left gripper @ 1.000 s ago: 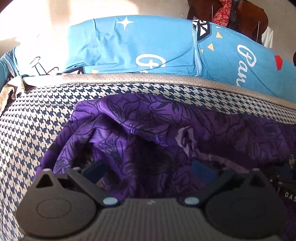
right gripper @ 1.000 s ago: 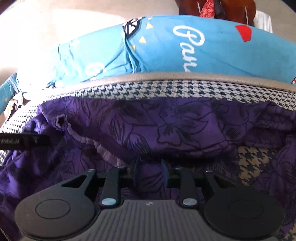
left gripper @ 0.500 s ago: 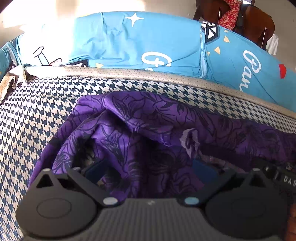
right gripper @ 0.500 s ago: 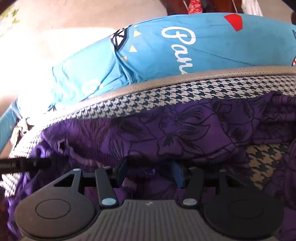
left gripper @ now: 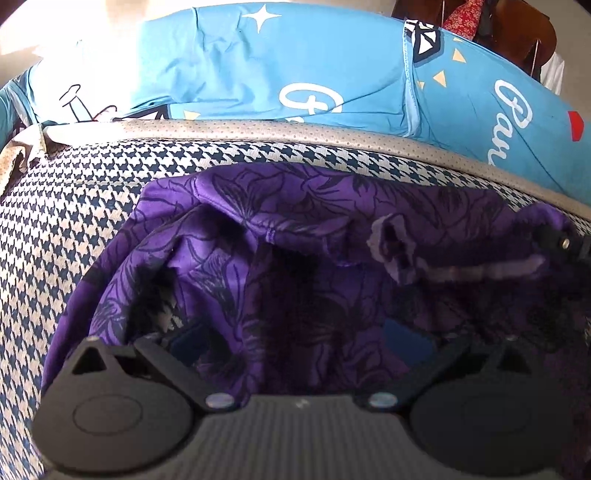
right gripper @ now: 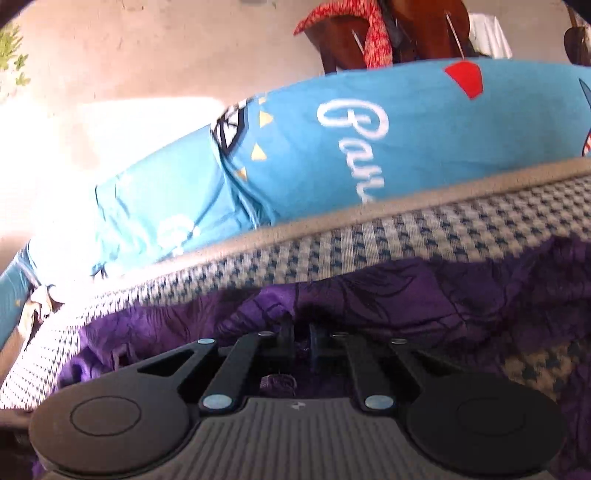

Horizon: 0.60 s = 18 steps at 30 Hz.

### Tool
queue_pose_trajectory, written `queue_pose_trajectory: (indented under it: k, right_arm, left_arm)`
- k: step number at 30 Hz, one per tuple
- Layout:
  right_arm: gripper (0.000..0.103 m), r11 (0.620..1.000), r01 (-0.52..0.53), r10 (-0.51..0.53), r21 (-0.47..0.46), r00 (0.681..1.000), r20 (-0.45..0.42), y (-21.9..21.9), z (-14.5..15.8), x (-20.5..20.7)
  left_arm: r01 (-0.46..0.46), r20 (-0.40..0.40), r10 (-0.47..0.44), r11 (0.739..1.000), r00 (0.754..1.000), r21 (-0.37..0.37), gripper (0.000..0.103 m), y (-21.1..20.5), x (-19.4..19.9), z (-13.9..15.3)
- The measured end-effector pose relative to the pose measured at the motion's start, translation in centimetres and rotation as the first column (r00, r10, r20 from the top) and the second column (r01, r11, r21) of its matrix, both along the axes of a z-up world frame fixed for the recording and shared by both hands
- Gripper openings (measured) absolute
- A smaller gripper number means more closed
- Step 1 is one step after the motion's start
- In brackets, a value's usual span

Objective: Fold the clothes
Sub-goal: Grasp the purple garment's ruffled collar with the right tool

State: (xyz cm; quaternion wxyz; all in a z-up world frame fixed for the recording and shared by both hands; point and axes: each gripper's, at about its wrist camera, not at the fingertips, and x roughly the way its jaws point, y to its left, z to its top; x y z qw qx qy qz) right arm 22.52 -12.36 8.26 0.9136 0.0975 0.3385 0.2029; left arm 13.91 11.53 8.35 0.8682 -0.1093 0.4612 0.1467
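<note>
A purple garment with a dark flower print (left gripper: 295, 236) lies crumpled on a houndstooth cushion (left gripper: 74, 206). My left gripper (left gripper: 299, 336) stands open over it, with loose cloth bunched between the wide-apart blue pads (left gripper: 406, 338) and not pinched. At the right edge of the left wrist view, a black finger of the other gripper (left gripper: 565, 242) holds up the garment's hem. In the right wrist view, the right gripper (right gripper: 302, 338) has its jaws closing to a narrow gap, pinched on a fold of the purple garment (right gripper: 406, 295).
Behind the cushion's tan piped edge (left gripper: 295, 131) lies a light blue printed sheet or pillow (left gripper: 258, 62). A dark wooden chair with red cloth (right gripper: 373, 33) stands further back. A pale, sunlit floor (right gripper: 110, 92) lies at the left.
The right gripper opened a little, then closed on a fold of the purple garment while moving and rolling. The garment's right edge rose in the left view. The left gripper stayed open and nearly still.
</note>
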Motion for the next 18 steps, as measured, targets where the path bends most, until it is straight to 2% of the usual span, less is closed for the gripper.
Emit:
queue_pose_trajectory:
  k: [6, 9, 11, 13, 15, 18]
  right_arm:
    - [0.010, 0.995, 0.058, -0.066, 0.083, 0.994, 0.092, 0.5, 1.9, 2.5]
    - [0.010, 0.982, 0.109, -0.129, 0.157, 0.984, 0.127, 0.5, 2.6, 3.7]
    - [0.015, 0.969, 0.154, -0.183, 0.195, 0.973, 0.140, 0.5, 2.6, 4.5]
    - [0.025, 0.957, 0.198, -0.223, 0.211, 0.970, 0.100, 0.4, 2.1, 5.0]
    - [0.025, 0.948, 0.231, -0.251, 0.220, 0.965, 0.068, 0.4, 1.6, 5.3]
    - [0.026, 0.957, 0.213, -0.225, 0.199, 0.974, 0.040, 0.3, 1.1, 5.4]
  left_arm:
    - [-0.036, -0.005, 0.036, 0.999, 0.999, 0.011, 0.103, 0.7, 1.1, -0.2]
    - [-0.058, -0.007, 0.058, 0.998, 0.998, -0.022, 0.103, 1.2, 1.3, -0.2]
    - [-0.059, -0.007, 0.058, 0.998, 0.998, -0.034, 0.103, 1.3, 1.3, -0.2]
    - [-0.055, -0.006, 0.055, 0.998, 0.998, -0.039, 0.103, 1.2, 1.4, -0.2]
    - [-0.055, -0.002, 0.055, 0.998, 0.998, -0.033, 0.103, 1.2, 1.4, -0.1]
    - [-0.068, 0.002, 0.069, 0.997, 0.998, -0.023, 0.103, 1.6, 1.4, 0.0]
